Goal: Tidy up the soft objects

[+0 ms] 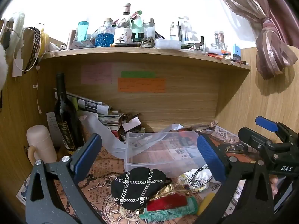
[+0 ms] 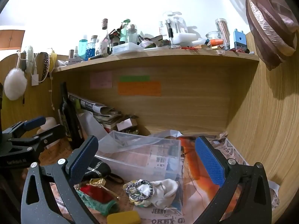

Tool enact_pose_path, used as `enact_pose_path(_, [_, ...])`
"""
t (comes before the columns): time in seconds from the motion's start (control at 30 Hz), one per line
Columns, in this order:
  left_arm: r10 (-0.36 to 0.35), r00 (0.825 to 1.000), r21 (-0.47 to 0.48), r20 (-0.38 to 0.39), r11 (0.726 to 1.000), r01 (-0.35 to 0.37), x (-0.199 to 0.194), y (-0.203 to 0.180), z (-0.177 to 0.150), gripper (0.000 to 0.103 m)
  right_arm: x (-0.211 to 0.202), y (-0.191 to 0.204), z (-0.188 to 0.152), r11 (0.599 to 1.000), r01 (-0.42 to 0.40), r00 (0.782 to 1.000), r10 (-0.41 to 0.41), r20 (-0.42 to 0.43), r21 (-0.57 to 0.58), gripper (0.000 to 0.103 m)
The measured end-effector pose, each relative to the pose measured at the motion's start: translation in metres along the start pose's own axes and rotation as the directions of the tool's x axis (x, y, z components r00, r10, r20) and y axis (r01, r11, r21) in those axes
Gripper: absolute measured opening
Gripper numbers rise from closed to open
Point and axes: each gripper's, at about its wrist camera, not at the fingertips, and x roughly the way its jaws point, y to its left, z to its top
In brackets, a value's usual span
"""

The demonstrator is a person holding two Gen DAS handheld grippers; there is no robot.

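Observation:
A clear plastic bin (image 1: 162, 153) stands on the desk; it also shows in the right wrist view (image 2: 142, 156). In front of it lie soft things: a black pouch with silver chains (image 1: 138, 186), a red and gold pouch (image 1: 166, 201), a green cloth roll (image 1: 172, 211), a white sock with a braided hair tie (image 1: 198, 177), and a yellow sponge (image 2: 123, 217). My left gripper (image 1: 149, 160) is open and empty above the black pouch. My right gripper (image 2: 147, 160) is open and empty above the white sock (image 2: 160, 190).
A dark wine bottle (image 1: 63, 115), a beige mug (image 1: 40, 145) and stacked newspapers (image 1: 97, 108) crowd the back left. A shelf (image 1: 142, 54) full of bottles overhangs. A clear plastic sheet (image 1: 115, 140) drapes into the bin. A wooden wall (image 2: 261, 130) stands at the right.

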Motion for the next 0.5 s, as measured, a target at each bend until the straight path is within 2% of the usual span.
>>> enact_pose_path(0.5, [-0.004,1.0,0.001,0.002,1.0,0.004,-0.0004,-0.0002,-0.001,0.103,-0.0004,0.0027,0.0015,1.0,-0.009,1.0,0.009,-0.008,0.001,0.103])
